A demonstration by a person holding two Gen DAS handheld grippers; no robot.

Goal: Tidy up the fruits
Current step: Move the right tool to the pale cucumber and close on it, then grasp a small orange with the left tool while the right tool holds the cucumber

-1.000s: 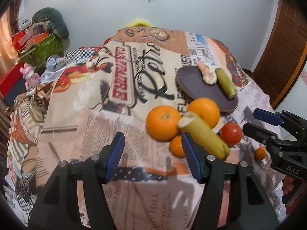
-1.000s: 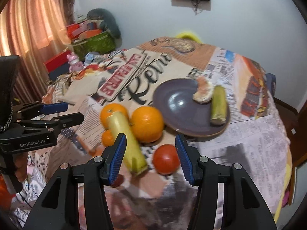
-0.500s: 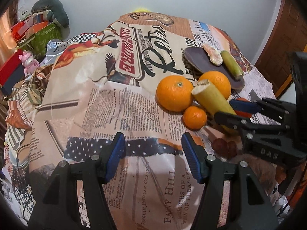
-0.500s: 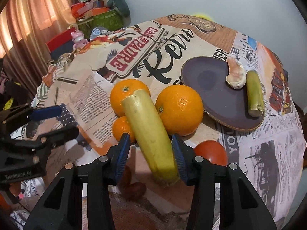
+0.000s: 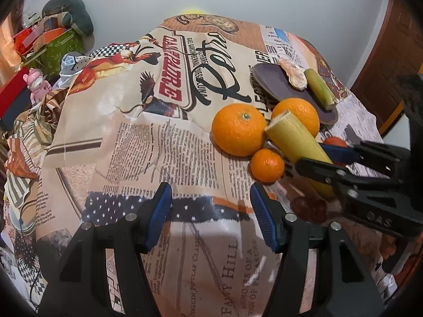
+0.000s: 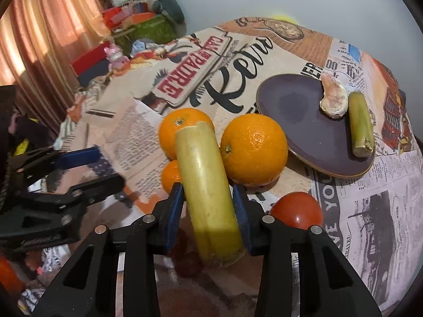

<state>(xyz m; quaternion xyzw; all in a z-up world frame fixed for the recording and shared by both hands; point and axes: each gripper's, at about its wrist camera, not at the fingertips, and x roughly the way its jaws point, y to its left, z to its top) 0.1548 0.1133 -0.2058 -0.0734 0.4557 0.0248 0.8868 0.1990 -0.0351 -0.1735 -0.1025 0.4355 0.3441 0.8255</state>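
Observation:
A long yellow cane stalk (image 6: 206, 185) lies on the printed tablecloth between two big oranges (image 6: 253, 149) (image 6: 185, 129), over a small orange (image 6: 170, 175). My right gripper (image 6: 208, 206) is shut on the stalk, both blue pads against its sides; the same grip shows in the left wrist view (image 5: 325, 158). A red tomato (image 6: 296, 211) lies just right of it. A dark purple plate (image 6: 296, 111) holds a peeled fruit piece (image 6: 333, 97) and a short green stalk (image 6: 359, 124). My left gripper (image 5: 211, 211) is open and empty over bare cloth, left of the small orange (image 5: 267, 165).
Dark reddish fruits (image 5: 309, 206) lie near the table's front edge, partly under the right gripper. Boxes, a green bin (image 5: 58, 45) and a pink toy (image 5: 38, 84) crowd the far left. A wooden door (image 5: 391, 52) stands at the right.
My right gripper moved forward and closed on the yellow stalk. My left gripper pulled back a little from the fruit pile and stayed open.

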